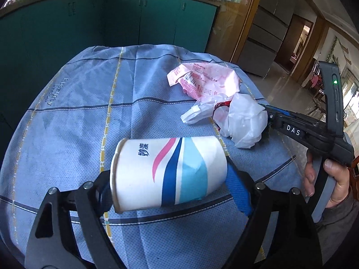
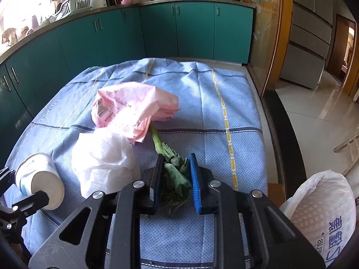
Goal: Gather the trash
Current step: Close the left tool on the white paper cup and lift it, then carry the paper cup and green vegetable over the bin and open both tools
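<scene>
Both grip: left claw paper cup, right claw wilted greens.

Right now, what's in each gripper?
Left gripper: closed on the paper cup.
Right gripper: closed on the green vegetable stalk.

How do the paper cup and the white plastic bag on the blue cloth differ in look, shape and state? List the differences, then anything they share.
1. The paper cup is a rigid, smooth cylinder; the white plastic bag is crumpled and shapeless.
2. The cup carries pink, dark blue and light blue stripes plus print; the bag is plain white.
3. The cup sits on its side between the left gripper's fingers; the bag lies loose on the cloth.

Shared: both are mostly white.
</scene>
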{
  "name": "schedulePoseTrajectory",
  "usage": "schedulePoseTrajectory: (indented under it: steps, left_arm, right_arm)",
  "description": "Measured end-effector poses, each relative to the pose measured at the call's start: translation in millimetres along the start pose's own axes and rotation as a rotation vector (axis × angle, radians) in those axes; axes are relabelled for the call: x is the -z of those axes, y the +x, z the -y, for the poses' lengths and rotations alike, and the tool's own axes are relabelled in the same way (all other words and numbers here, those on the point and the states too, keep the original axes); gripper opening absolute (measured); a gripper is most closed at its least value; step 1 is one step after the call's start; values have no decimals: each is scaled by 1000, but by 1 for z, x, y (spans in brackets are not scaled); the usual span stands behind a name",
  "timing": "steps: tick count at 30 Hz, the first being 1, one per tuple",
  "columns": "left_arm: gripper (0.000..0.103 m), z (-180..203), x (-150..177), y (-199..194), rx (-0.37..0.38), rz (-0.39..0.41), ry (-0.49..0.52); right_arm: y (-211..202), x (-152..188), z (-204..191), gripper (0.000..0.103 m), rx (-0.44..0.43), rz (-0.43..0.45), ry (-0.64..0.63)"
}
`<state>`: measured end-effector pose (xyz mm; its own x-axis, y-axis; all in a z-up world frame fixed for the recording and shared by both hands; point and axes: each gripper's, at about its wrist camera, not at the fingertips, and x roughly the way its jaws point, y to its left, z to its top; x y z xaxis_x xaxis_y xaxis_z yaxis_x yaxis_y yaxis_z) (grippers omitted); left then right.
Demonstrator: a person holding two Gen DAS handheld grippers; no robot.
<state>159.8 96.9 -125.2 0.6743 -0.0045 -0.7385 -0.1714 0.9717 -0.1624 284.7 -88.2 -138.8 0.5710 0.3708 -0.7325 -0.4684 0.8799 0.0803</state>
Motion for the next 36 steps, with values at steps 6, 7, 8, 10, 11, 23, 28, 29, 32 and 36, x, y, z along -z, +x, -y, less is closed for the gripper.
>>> schedulePoseTrajectory:
  steps: [6, 7, 8, 10, 11, 23, 28, 29, 32, 36]
  left_arm:
    - [77, 10, 0, -12, -9, 38, 52]
    - [77, 11, 1, -11, -5, 38, 57]
    - [77, 11, 2, -11, -5, 36, 57]
    - [76, 12, 4, -10, 1, 29, 56]
    - [76, 12, 5, -9, 3, 28, 57]
    - [76, 11, 4, -33, -9, 100, 67]
    - [76, 16, 3, -39, -8, 125, 80]
    - [76, 18, 3, -39, -5, 126, 82]
    - [76, 21, 3, -39, 1, 127, 85]
    - [76, 26, 4, -42, 3, 133, 96]
  right_arm:
    - [-4, 4, -5, 23, 26, 10, -12]
    - [-6, 4, -5, 23, 28, 15, -12]
    - [-6, 4, -5, 23, 27, 15, -11]
    - [-5, 4, -4, 23, 31, 12, -5]
    - [-4, 4, -2, 23, 34, 9, 0]
    - [-14, 1, 3, 23, 47, 50, 29]
    - [-33, 2, 11, 23, 92, 111, 52]
    - [-33, 3, 12, 23, 98, 109, 46]
    - [-33, 10, 13, 23, 98, 100, 49]
    - [-39, 18, 13, 23, 105, 107, 60]
